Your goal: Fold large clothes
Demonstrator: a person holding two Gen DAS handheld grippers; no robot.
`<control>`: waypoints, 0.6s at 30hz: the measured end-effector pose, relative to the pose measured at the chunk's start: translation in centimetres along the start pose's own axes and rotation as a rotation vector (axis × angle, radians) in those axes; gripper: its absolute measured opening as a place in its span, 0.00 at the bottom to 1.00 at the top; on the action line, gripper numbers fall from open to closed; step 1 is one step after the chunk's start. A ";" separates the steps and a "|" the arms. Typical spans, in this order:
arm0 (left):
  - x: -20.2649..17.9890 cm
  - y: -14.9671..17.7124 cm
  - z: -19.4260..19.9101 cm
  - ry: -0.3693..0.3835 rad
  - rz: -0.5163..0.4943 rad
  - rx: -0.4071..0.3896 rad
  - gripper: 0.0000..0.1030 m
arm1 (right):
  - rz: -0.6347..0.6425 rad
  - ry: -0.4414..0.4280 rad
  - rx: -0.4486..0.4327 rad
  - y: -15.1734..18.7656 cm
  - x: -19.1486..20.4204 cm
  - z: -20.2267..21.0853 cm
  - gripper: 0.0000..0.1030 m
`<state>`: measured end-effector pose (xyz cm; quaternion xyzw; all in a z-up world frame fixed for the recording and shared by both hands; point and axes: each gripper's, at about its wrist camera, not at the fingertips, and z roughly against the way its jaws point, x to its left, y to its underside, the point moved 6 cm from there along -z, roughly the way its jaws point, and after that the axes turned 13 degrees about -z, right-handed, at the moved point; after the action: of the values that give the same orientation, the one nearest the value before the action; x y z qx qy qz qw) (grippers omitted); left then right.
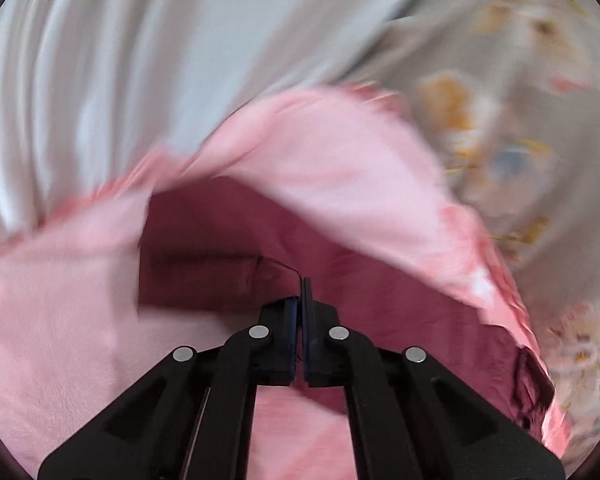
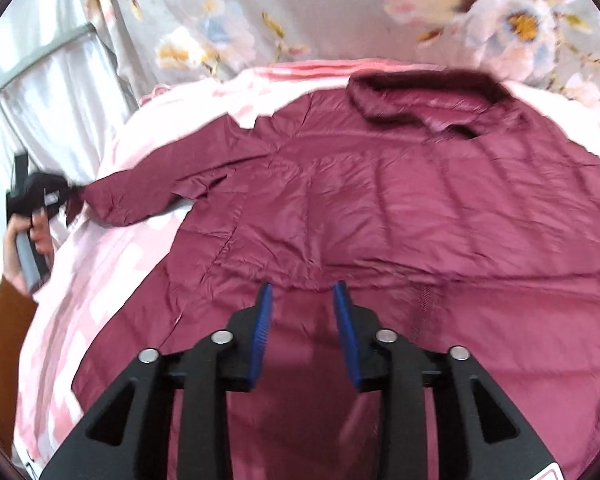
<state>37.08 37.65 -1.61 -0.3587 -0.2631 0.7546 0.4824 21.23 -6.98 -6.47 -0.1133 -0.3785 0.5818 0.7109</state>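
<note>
You are at the sleeve fold: your left gripper (image 1: 300, 300), jaws pinched together on the cuff of the maroon padded jacket (image 2: 380, 208), holds the sleeve (image 2: 140, 196) out sideways over the pink blanket (image 2: 100, 260); next, carry it across the jacket's back. Your right gripper (image 2: 302, 304) hovers above the hem, jaws apart, holding nothing

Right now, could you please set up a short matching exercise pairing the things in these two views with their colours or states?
Things:
1. jacket
2. blanket
3. left tool
4. right tool

Colour or state:
a. open, above the fabric
b. maroon, spread flat
c. shut on the sleeve end
d. pink, under the garment

Pairs: 1-b, 2-d, 3-c, 4-a
</note>
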 end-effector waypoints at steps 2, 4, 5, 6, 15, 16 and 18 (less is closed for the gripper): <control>-5.6 -1.6 3.0 0.063 -0.106 -0.067 0.00 | -0.002 0.020 -0.023 0.7 -0.8 1.5 0.41; -11.2 -2.1 5.6 0.149 -0.194 -0.101 0.00 | -0.003 0.051 -0.045 1.5 -1.9 3.1 0.41; -14.3 -2.0 7.0 0.190 -0.243 -0.117 0.00 | -0.008 0.059 -0.054 1.7 -2.2 3.6 0.41; -16.6 -1.8 7.9 0.222 -0.278 -0.128 0.00 | -0.018 0.066 -0.063 2.0 -2.8 4.3 0.41; -41.4 9.9 13.2 0.526 -0.663 -0.040 0.00 | -0.171 0.053 -0.082 2.8 -9.1 8.7 0.44; -43.5 11.8 12.7 0.535 -0.692 -0.015 0.00 | -0.195 0.058 -0.091 2.7 -10.2 9.3 0.44; -46.4 15.0 11.5 0.554 -0.724 0.038 0.00 | -0.231 0.055 -0.095 2.7 -11.9 10.1 0.44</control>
<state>32.70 -11.45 7.53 -0.4231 -0.2188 0.4174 0.7739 12.01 -19.85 -6.01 -0.1185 -0.3964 0.4741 0.7772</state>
